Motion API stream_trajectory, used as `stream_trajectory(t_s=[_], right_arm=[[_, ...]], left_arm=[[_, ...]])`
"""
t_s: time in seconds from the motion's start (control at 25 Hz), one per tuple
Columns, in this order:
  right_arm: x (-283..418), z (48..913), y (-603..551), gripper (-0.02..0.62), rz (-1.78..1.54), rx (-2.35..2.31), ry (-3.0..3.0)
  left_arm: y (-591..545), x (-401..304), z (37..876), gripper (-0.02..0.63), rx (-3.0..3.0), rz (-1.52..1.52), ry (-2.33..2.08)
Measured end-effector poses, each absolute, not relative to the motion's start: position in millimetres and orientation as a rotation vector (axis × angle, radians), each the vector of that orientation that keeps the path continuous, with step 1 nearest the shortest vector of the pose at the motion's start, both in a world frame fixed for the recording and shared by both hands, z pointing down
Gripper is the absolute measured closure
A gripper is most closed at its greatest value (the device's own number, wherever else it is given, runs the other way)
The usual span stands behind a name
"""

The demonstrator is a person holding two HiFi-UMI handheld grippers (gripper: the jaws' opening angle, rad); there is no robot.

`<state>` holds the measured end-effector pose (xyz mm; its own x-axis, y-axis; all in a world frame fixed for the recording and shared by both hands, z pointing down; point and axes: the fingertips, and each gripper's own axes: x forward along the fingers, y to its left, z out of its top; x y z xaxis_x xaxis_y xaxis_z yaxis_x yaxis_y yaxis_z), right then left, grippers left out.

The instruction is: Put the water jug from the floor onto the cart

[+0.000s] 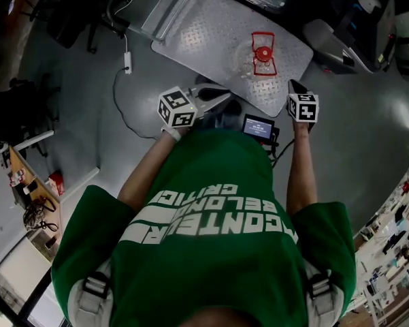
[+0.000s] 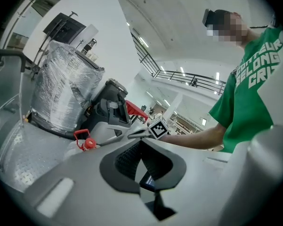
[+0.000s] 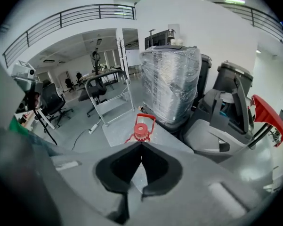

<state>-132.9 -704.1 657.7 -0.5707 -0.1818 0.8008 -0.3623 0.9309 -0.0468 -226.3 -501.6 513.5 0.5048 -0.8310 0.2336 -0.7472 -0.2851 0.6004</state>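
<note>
The clear water jug (image 1: 248, 58) with a red cap and red handle stands upright on the cart's grey checker-plate deck (image 1: 204, 26). Both grippers are off it, on the near side, and nothing is between either pair of jaws. My left gripper (image 1: 221, 95) is shut and points right toward the deck's near corner. My right gripper (image 1: 294, 85) is shut, just off the deck's right corner. In the right gripper view the jug's red cap (image 3: 141, 130) sits just beyond the closed jaws (image 3: 141, 144). The left gripper view has the jug (image 2: 87, 144) to the left of its closed jaws (image 2: 141, 141).
A tall load wrapped in plastic film (image 3: 172, 79) stands behind the cart, with a dark grey machine (image 3: 226, 112) to its right. A white power strip and cable (image 1: 127, 63) lie on the floor left of the cart. Office chairs (image 1: 68, 5) stand at far left.
</note>
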Motion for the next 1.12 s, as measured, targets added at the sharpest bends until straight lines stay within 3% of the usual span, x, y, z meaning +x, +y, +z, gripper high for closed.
stream_trajectory(t_s=[0.56, 1.12], right_arm=[[-97, 590, -675, 0.601, 0.305, 0.477, -2.339], [-111, 554, -635, 0.601, 0.341, 0.558, -2.419]], left_arm=[[-515, -200, 493, 0.594, 2.195, -0.104, -1.148], [-527, -236, 478, 0.594, 2.3, -0.065, -1.022]])
